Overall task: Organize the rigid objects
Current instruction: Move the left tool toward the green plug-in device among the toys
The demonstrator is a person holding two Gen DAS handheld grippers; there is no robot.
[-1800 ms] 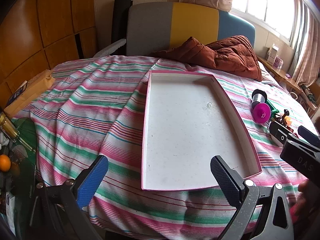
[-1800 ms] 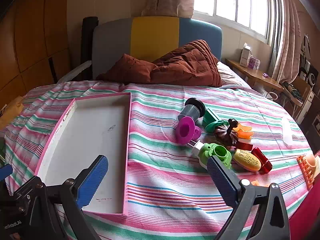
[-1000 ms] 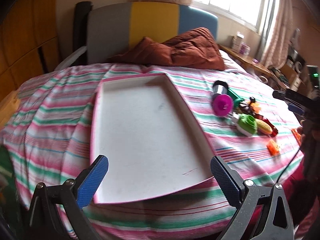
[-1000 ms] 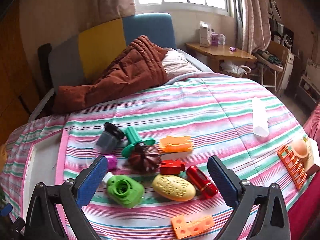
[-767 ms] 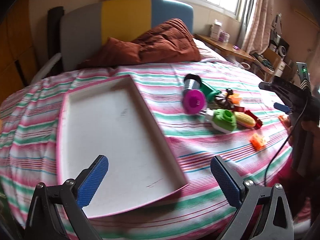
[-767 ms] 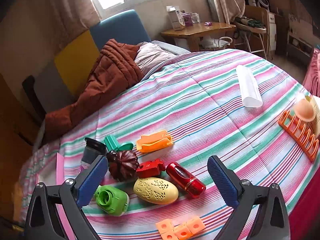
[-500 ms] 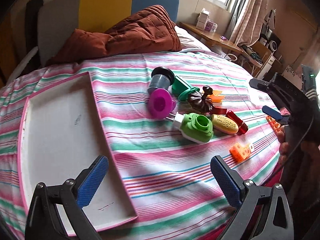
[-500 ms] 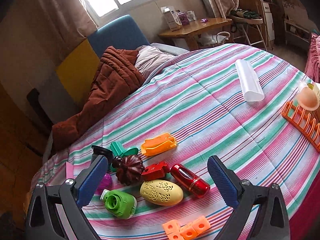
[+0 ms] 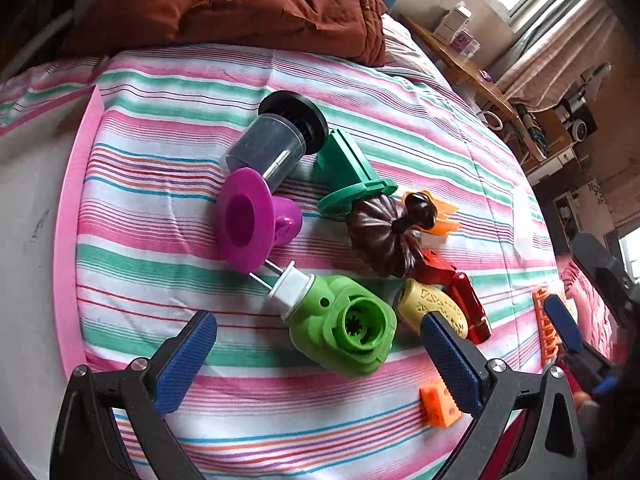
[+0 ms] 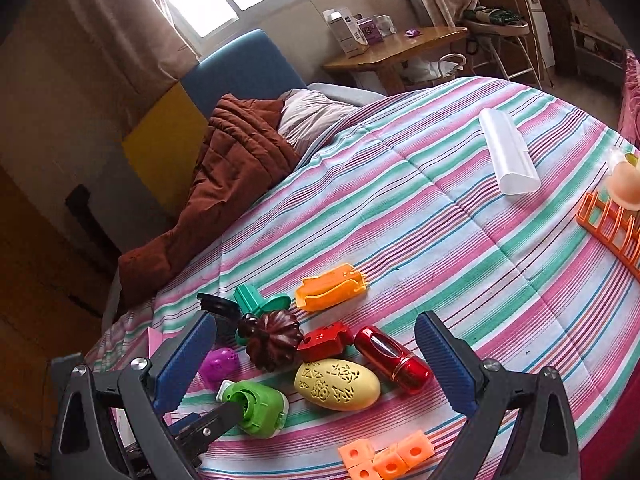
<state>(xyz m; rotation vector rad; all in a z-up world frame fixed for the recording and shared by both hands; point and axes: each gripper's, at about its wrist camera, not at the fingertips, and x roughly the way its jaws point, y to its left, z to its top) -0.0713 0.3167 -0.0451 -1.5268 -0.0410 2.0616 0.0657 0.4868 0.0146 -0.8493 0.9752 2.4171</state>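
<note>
Several plastic pieces lie clustered on the striped bedspread. My left gripper [image 9: 318,356] is open, low over a green piece [image 9: 344,324] that lies between its fingers. Around it are a magenta disc [image 9: 244,220], a dark capped cylinder [image 9: 272,144], a teal piece [image 9: 348,172], a brown pumpkin shape [image 9: 384,236], a yellow oval [image 9: 432,304] and a red cylinder [image 9: 468,308]. My right gripper [image 10: 318,354] is open above the yellow oval [image 10: 338,386] and the red cylinder [image 10: 394,360], holding nothing. The pink-rimmed white tray [image 9: 66,240] lies to the left.
Orange blocks [image 10: 384,460] sit near the bed's front edge. An orange clip [image 10: 332,286] lies behind the cluster. A white case [image 10: 508,156] and an orange rack [image 10: 612,224] lie far right. A brown quilt [image 10: 224,176] is bunched at the headboard, and a wooden desk [image 10: 400,50] stands beyond.
My left gripper swung right from over the tray to the toy cluster and dropped close to the green piece. My right gripper moved nearer the toys. Both stayed open.
</note>
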